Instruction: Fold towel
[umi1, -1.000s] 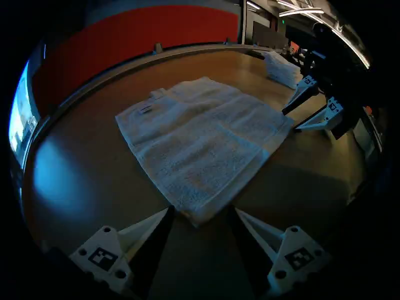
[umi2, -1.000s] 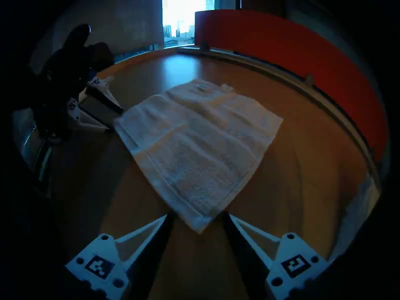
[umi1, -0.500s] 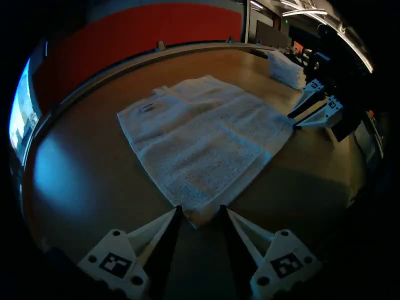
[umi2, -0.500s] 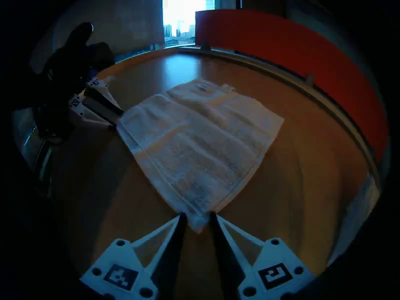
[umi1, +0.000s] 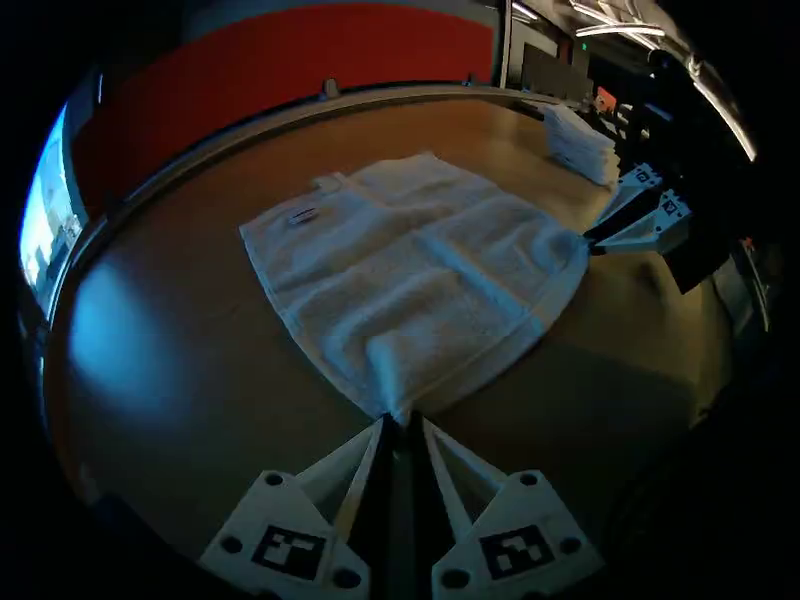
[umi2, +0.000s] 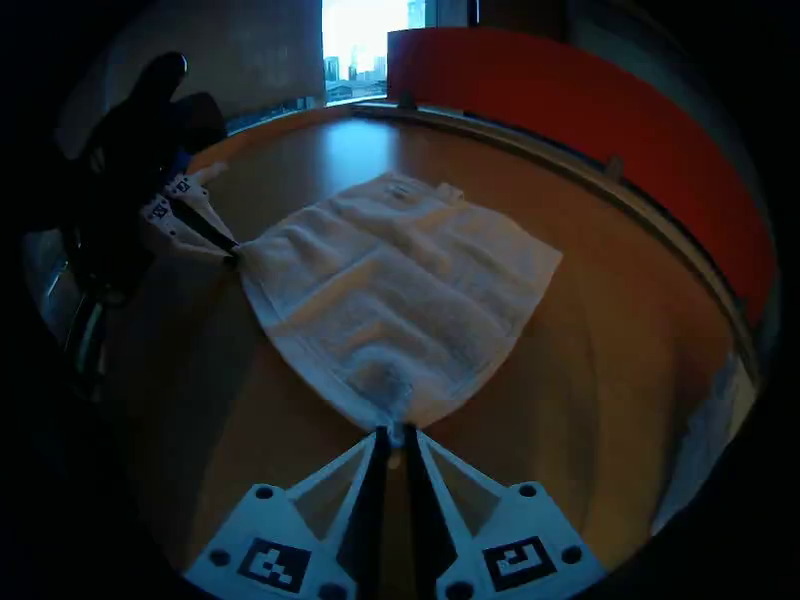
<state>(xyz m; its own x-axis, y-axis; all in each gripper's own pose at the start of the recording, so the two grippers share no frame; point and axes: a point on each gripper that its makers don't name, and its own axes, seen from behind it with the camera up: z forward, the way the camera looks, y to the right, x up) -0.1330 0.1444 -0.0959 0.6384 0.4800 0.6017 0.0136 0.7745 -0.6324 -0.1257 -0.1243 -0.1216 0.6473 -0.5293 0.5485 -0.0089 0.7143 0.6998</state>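
Fingers of the left gripper (umi1: 398, 428) and the right gripper (umi2: 394, 438) are each pinched shut on one of two neighbouring corners of the white terry towel (umi1: 420, 270), which lies spread on the brown wooden surface (umi1: 170, 370). The grasp looks set. The next move likely calls for lifting both corners together and carrying them over to the far edge.

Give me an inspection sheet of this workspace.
Surface: wooden table, dimly lit.
Job's things: white towel lying spread out, slightly rumpled near the pinched corners.
Clutter: stack of folded towels near the table's far edge.
Grippers: left gripper and right gripper, each with jaws shut on a towel corner.
Cables: nothing seen.
Surroundings: red panel behind the table; bright window.
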